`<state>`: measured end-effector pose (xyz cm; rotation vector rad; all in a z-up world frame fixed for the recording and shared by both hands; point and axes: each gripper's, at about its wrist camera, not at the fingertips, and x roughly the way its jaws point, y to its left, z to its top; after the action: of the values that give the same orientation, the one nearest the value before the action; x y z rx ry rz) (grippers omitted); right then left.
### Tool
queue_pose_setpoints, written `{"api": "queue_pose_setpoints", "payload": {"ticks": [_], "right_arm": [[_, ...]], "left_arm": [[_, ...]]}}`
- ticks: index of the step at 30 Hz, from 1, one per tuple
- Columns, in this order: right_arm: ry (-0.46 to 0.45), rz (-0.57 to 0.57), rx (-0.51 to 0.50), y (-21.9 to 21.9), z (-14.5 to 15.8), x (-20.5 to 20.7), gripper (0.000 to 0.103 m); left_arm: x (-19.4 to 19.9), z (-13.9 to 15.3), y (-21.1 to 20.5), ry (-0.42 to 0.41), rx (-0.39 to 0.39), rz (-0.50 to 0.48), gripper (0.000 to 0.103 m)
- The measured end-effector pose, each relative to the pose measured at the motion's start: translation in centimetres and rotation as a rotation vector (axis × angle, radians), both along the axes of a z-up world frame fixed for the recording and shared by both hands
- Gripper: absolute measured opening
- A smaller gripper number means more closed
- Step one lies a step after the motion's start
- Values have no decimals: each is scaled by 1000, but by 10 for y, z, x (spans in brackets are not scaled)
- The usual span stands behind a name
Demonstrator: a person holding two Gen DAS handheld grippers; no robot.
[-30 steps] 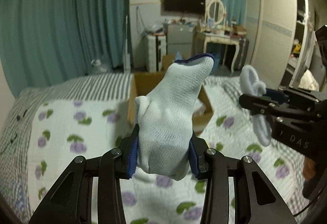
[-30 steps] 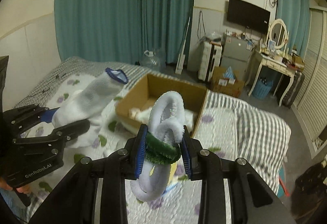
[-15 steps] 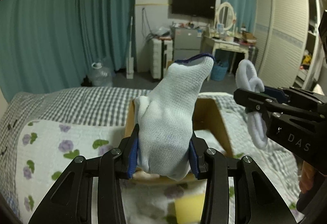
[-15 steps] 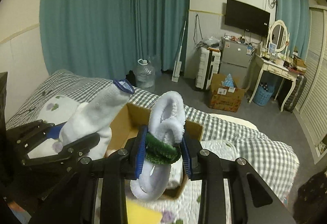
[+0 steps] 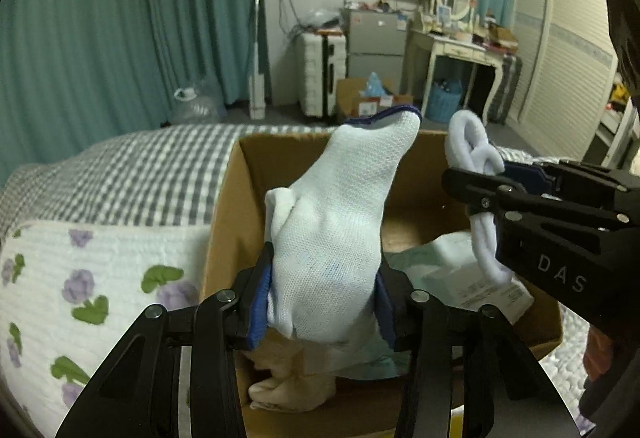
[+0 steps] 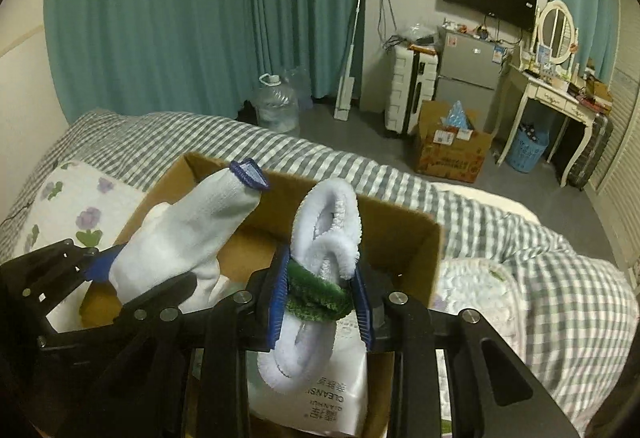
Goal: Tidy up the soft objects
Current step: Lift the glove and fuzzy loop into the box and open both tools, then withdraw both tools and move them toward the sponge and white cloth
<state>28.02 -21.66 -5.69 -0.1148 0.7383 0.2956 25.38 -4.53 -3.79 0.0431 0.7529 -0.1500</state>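
Observation:
My left gripper (image 5: pixel 322 298) holds a white sock (image 5: pixel 336 222) with a blue cuff upright over the open cardboard box (image 5: pixel 224 206). Its jaws are opening, and the blue pads still touch the sock's sides. My right gripper (image 6: pixel 322 298) is shut on a fluffy white sock with a green band (image 6: pixel 328 226), also above the box (image 6: pixel 400 234). In the left wrist view the right gripper (image 5: pixel 480 194) is at the right with the fluffy sock (image 5: pixel 470 142). The right wrist view shows the white sock (image 6: pixel 192 230) and the left gripper (image 6: pixel 100 266) at the left.
Inside the box lie a white wipes packet (image 6: pixel 336 398) and a beige cloth (image 5: pixel 288 386). The box stands on a bed with a checked cover (image 6: pixel 560 278) and a flowered quilt (image 5: pixel 80 278). On the floor beyond are a water jug (image 6: pixel 276 106) and another cardboard box (image 6: pixel 452 154).
Both grippers have moved forward and down with their socks, from over the quilt to right above the box, which now fills the lower part of both views.

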Motion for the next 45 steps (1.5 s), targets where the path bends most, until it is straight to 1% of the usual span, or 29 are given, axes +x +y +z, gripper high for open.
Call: {"api": "queue_pose_setpoints", "payload": {"ticks": [1,3,4,5,6,7,8,9,10,11,13,15,17,18,21,24,27,29,30,32,35,37,39,41,42,45], "right_arm": [[3,1,8,-3,-1,-1,32],[0,-19,16,-7,3,-4,38],[-8,-27,19,-8,7,-6,44],[-24,-41,23,-12,14,-11,54],[-43,-57,26,-16,23,-17,61],[-56,-66,27,-20,30,-20,70],[-74,-76,25,-23,39,-27,74],[-86,-83,19,-25,48,-34,74],[-95,-89,15,-27,58,-40,77],[-105,-93,15,-30,67,-47,83],[-126,-102,19,-34,86,-64,90],[-156,-107,20,-39,108,-88,91],[-171,-108,14,-40,124,-107,93],[-181,-108,8,-41,133,-120,94],[-202,-101,-10,-41,150,-153,94],[-202,-88,-40,-37,155,-186,94],[-204,-61,-47,-32,143,-209,94],[-188,-32,-53,-27,125,-220,94],[-166,-28,-57,-23,110,-222,94],[-124,-25,-52,-20,84,-217,94],[-41,4,-38,-14,35,-201,94],[-17,23,-71,-8,8,-193,94],[25,60,-144,1,-24,-186,94],[50,73,-200,5,-46,-181,94],[70,81,-220,8,-58,-178,94],[126,96,-210,8,-82,-172,94]], "left_arm": [[0,-1,1,6,-6,3,50],[-3,2,2,13,-18,5,51],[-6,5,1,11,-23,6,53],[-9,8,1,8,-24,7,54],[-13,13,1,-1,-25,9,55],[-15,17,1,-11,-25,10,56],[-20,24,1,-25,-23,7,62],[-24,30,1,-35,-20,5,66],[-34,41,0,-52,-13,1,75],[-40,47,2,-67,-8,-1,79],[-59,66,3,-106,1,-10,80],[-77,82,5,-128,8,-20,82],[-94,98,7,-148,13,-21,96],[-103,103,11,-163,12,-21,98],[-131,121,19,-203,9,-38,101],[-157,125,26,-214,12,-43,101],[-175,118,34,-205,9,-43,101],[-181,105,41,-191,4,-30,101],[-183,96,43,-177,6,-26,101],[-181,74,48,-140,18,-6,101],[-173,36,55,-89,6,16,101],[-165,6,59,-36,-1,27,101],[-159,-16,62,-2,26,36,101],[-157,-41,62,30,62,55,101],[-156,-52,61,52,68,50,101],[-157,-76,61,109,81,30,99]]}}
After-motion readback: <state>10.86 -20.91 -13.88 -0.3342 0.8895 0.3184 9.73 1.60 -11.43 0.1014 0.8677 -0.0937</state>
